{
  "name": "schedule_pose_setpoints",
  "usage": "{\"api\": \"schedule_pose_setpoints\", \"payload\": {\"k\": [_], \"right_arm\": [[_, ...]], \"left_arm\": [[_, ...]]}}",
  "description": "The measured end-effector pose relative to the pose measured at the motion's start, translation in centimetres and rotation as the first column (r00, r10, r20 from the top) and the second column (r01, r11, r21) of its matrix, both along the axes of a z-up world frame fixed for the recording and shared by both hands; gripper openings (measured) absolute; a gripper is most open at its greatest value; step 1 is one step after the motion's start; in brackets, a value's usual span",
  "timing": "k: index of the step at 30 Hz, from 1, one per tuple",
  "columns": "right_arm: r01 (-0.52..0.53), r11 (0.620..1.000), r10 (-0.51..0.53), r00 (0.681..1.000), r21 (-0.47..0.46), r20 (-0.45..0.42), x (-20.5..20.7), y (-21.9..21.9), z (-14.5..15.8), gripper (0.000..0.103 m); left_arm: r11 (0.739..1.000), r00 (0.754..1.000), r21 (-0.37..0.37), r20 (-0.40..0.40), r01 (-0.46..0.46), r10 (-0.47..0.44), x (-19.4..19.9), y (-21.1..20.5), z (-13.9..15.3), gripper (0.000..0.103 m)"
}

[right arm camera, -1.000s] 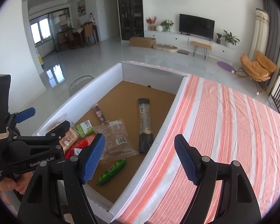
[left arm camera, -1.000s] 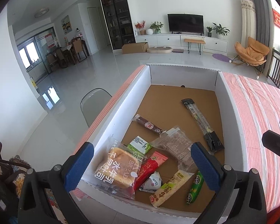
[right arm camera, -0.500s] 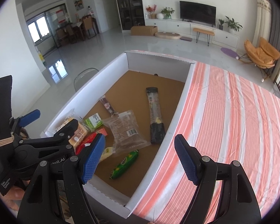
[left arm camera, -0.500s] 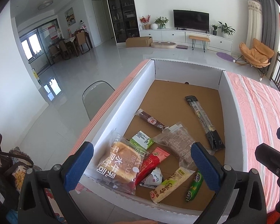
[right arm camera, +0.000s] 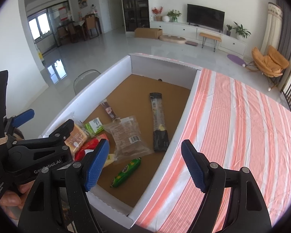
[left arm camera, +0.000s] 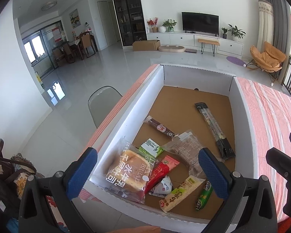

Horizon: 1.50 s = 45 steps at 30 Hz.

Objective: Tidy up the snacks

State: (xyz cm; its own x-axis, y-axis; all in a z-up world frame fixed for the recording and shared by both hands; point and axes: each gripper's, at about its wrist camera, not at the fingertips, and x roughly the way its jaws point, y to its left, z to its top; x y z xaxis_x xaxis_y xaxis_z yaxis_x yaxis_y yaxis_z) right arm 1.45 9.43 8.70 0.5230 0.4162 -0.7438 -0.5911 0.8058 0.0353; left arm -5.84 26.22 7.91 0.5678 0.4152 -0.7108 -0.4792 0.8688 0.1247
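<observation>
Over the last second both claws have drawn up and back from the box (left arm camera: 240, 104), so more of it shows. Left claw (left arm camera: 147, 171) and right claw (right arm camera: 145, 165) hang open, empty. The snacks (left arm camera: 126, 172) lie inside the box, mostly at its near end, unmoved.

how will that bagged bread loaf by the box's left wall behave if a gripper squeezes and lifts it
The bread looks puffy in a loose clear wrapper, so it would probably squash rather than resist. It seems light for its bulk. The glossy film may slip or bunch, and since it overlaps the red packet, lifting it could drag that along.
</observation>
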Motion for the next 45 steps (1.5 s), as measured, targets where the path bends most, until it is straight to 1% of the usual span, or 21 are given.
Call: {"api": "schedule_pose_setpoints", "payload": {"k": [3, 8, 14, 24, 28, 45], "right_arm": [[0.004, 1.000, -0.004, 1.000, 0.005, -0.010, 0.2, -0.1, 0.0, 0.080], [0.000, 1.000, 0.000, 1.000, 0.006, -0.031, 0.4, 0.0, -0.2, 0.080], [-0.014, 1.000, 0.014, 0.999, 0.009, -0.052, 0.4, 0.2, -0.3, 0.080], [-0.016, 1.000, 0.016, 0.998, 0.013, -0.058, 0.3, 0.4, -0.4, 0.080], [-0.018, 1.000, 0.019, 0.998, 0.018, -0.060, 0.3, 0.6, -0.5, 0.080], [-0.023, 1.000, 0.025, 0.997, 0.018, -0.077, 0.4, 0.9, -0.9, 0.080]], "left_arm": [[1.000, 1.000, 0.012, -0.002, -0.003, 0.003, 0.0, -0.1, 0.1, 0.103], [1.000, 1.000, 0.009, -0.007, -0.003, 0.003, 0.0, -0.2, 0.1, 0.103], [0.999, 1.000, 0.045, -0.007, -0.003, 0.004, 0.1, -0.7, 0.4, 0.103], [1.000, 1.000, 0.020, -0.009, -0.015, 0.016, 0.0, -0.1, 0.2, 0.103], [0.999, 0.999, -0.011, -0.013, -0.031, 0.031, 0.0, 0.5, 0.0, 0.103], [1.000, 1.000, 0.006, -0.015, -0.025, 0.025, 0.3, 0.4, -0.3, 0.103]]}}
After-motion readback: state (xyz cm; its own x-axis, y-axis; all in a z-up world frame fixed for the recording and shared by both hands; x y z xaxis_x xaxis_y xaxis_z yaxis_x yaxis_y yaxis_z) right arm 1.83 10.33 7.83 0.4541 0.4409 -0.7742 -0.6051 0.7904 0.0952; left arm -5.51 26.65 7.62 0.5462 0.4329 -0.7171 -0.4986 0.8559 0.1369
